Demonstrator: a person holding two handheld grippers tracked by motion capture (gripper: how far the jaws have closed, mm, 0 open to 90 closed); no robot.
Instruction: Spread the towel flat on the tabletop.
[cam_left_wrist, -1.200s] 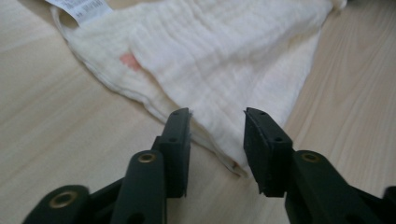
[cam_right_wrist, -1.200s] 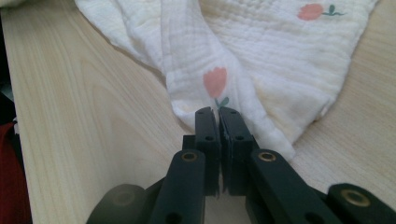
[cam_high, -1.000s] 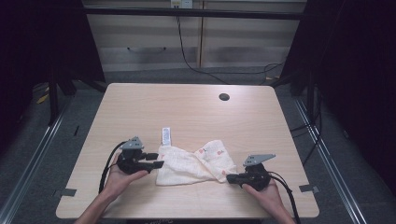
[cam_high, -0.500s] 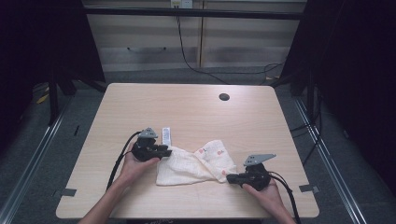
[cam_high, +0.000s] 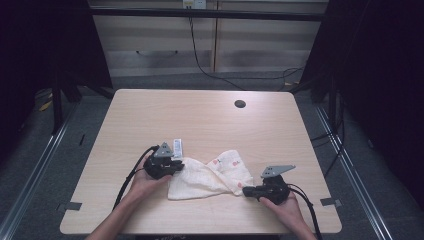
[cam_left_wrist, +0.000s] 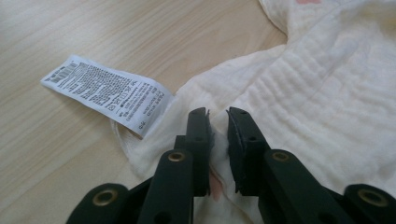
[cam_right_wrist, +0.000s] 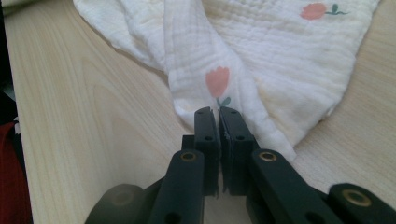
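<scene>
A white cloth (cam_high: 210, 177) printed with small pink tulips lies crumpled on the wooden table (cam_high: 200, 120), near its front edge. A white care label (cam_high: 176, 147) sticks out of the cloth's far left corner. My left gripper (cam_high: 178, 167) sits at that corner just below the label (cam_left_wrist: 107, 91). Its jaws have just been closing and stand a narrow gap apart, with a fold of the cloth (cam_left_wrist: 317, 93) pinched between them (cam_left_wrist: 218, 116). My right gripper (cam_high: 246, 191) is shut on the cloth's right corner (cam_right_wrist: 217, 113), just under a tulip print on the cloth (cam_right_wrist: 280, 56).
A small dark round hole (cam_high: 240, 104) sits in the tabletop at the far right. Bare wood stretches behind the cloth. Cables trail from both grippers over the table's front edge. Dark floor and metal rails surround the table.
My left gripper has moved right and away, from the cloth's left edge to the corner by the label, and dipped onto it. The right gripper and hand stayed still.
</scene>
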